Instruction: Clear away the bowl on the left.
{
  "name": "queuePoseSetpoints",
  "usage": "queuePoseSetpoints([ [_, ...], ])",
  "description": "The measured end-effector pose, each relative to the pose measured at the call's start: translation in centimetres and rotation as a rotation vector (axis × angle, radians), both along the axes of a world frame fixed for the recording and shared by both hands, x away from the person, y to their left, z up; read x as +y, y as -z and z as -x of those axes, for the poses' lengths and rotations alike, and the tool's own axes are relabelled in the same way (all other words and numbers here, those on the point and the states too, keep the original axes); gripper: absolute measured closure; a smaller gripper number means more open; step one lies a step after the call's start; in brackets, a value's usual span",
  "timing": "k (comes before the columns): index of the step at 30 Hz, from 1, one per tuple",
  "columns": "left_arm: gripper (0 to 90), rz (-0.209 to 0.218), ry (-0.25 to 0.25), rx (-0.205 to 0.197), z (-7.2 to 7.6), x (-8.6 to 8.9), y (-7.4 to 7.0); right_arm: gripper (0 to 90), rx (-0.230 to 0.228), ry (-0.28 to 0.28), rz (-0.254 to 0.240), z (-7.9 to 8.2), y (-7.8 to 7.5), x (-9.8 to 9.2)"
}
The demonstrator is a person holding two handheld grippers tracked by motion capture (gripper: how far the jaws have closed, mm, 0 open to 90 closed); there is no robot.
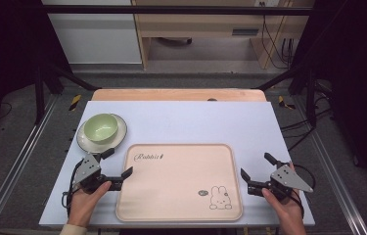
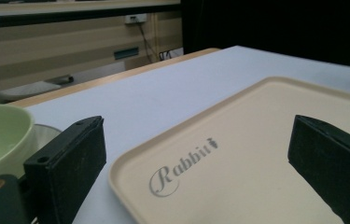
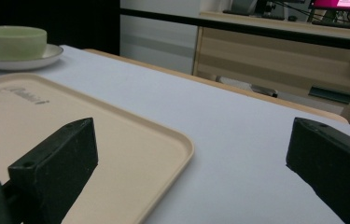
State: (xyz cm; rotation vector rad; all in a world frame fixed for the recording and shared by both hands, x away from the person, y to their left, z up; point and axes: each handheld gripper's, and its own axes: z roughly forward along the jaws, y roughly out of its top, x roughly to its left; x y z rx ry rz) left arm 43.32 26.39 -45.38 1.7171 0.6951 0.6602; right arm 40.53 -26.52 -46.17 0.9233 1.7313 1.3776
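Rabbit-print serving tray (image 1: 178, 183) lying centred on counter (image 1: 195, 122); left gripper (image 1: 118, 166) and right gripper (image 1: 255, 169) flanking its near edges, jaws standing wide and empty, seemingly readying a two-sided lift.

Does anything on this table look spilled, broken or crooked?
Nothing stands out. The green bowl sits upright on its plate, and the tray lies flat and square on the table.

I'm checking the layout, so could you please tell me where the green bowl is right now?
In the high view, the green bowl sits on a white plate at the table's far left, just beyond the tray's left corner, ahead of the left gripper.
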Motion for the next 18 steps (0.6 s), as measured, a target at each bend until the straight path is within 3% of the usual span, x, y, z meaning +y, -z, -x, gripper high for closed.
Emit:
queuePoseSetpoints([
  [2, 4.5, -0.013, -0.012, 0.002, 0.03, 0.00, 0.07, 3.6, -0.010, 0.014, 0.032, 0.03, -0.05, 0.14],
  [8, 4.6, -0.009, -0.022, -0.010, 0.15, -0.01, 0.02, 3.3, -0.026, 0.010, 0.018, 0.20, -0.13, 0.29],
  [18, 5.8, -0.006, -0.040, 0.054, 0.06, 0.34, 0.07, 3.4, -0.015, 0.015, -0.005, 0.07, -0.06, 0.23],
])
